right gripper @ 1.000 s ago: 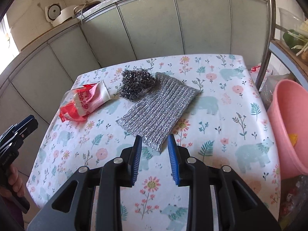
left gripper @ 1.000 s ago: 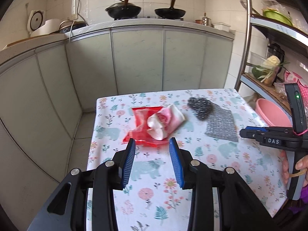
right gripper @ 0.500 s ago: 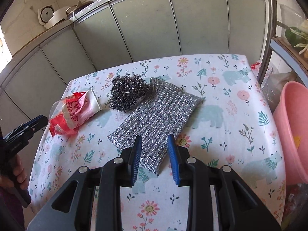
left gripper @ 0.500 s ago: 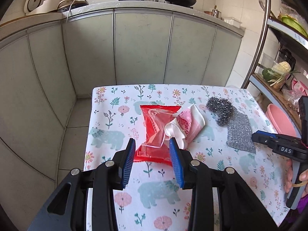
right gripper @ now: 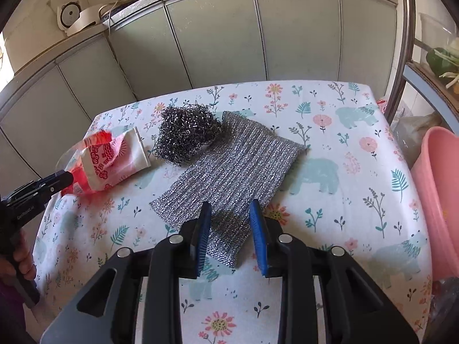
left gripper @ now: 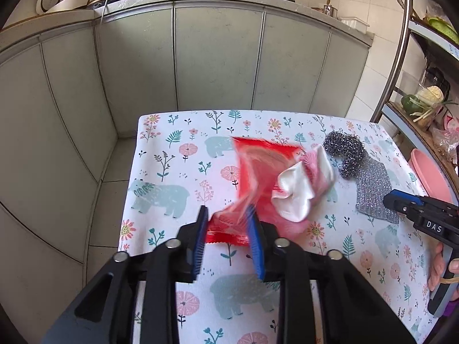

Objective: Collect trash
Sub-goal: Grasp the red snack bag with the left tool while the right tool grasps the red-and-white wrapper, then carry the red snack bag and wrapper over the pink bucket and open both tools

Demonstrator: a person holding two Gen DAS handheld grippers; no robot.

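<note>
With the left claw (left gripper: 228, 228) gaping round the wrapper's (left gripper: 252, 177) near edge, that slick film could slip out; the right claw (right gripper: 231, 223) gapes too.

The left wrist view looks down past its gripper (left gripper: 228, 223) at the tabletop's (left gripper: 160, 172) left end, facing the far cabinets (left gripper: 218, 57). The right wrist view sits close above the middle. Both share the red wrapper (left gripper: 255, 169) and scouring cloth (right gripper: 238, 169).

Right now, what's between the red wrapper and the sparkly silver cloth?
The dark steel wool ball sits between the red wrapper and the silver cloth, overlapping the cloth's edge. The right wrist view shows it best.
</note>
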